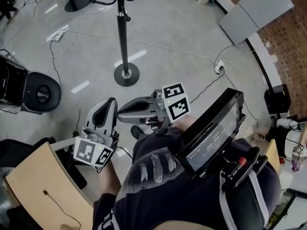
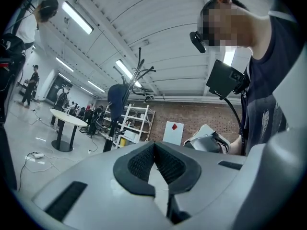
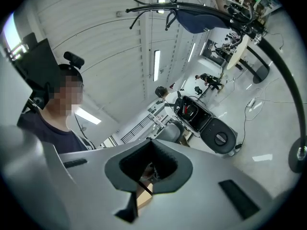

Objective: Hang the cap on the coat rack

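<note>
Open grey floor (image 1: pixel 182 28) around coat rack (image 1: pixel 123 37), cap (image 3: pixel 201 20) aloft

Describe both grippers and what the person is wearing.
The left gripper and right gripper look alike. Both have smooth pale grey shells and black ribbed pads inside the jaws, and each carries a white cube printed with black square markers. The person wears a dark shirt with a pale feather print, and a black screen is mounted at the chest.
</note>
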Motion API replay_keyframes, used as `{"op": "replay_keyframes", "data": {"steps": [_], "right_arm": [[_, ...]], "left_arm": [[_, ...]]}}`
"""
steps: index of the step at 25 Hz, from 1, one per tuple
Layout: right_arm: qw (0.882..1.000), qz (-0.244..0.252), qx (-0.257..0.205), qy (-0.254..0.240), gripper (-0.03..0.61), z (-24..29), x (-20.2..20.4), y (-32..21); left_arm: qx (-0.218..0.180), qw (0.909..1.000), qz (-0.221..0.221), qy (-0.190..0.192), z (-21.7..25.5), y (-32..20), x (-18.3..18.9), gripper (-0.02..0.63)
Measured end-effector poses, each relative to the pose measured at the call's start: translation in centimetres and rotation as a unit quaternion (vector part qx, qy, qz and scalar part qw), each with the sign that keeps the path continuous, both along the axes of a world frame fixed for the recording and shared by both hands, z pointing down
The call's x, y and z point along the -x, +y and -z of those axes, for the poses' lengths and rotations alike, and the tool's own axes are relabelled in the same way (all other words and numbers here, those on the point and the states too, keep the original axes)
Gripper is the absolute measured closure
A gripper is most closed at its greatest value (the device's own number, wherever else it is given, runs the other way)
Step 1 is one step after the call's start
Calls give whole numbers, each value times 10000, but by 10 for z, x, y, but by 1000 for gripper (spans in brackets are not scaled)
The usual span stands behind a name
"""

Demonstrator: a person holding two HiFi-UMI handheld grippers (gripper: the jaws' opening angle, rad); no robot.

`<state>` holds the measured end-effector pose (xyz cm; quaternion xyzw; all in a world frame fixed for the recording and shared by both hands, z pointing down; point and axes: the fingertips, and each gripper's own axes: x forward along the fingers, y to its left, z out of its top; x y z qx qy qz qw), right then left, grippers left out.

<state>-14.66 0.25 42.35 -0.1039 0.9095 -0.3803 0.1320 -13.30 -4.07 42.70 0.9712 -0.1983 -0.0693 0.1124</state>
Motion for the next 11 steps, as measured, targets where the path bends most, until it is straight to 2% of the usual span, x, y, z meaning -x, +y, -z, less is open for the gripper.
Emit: {"op": "replay_keyframes", "data": {"steps": [5, 11], "right_arm": [[9997, -24, -86, -229, 574, 3, -42, 16], [9984, -237, -226, -460, 574, 3, -145, 50]], "left_arm": [[-50, 9996, 36, -275, 2, 18, -41, 607], [-75, 9990, 63, -447, 2, 45, -140, 607]]}}
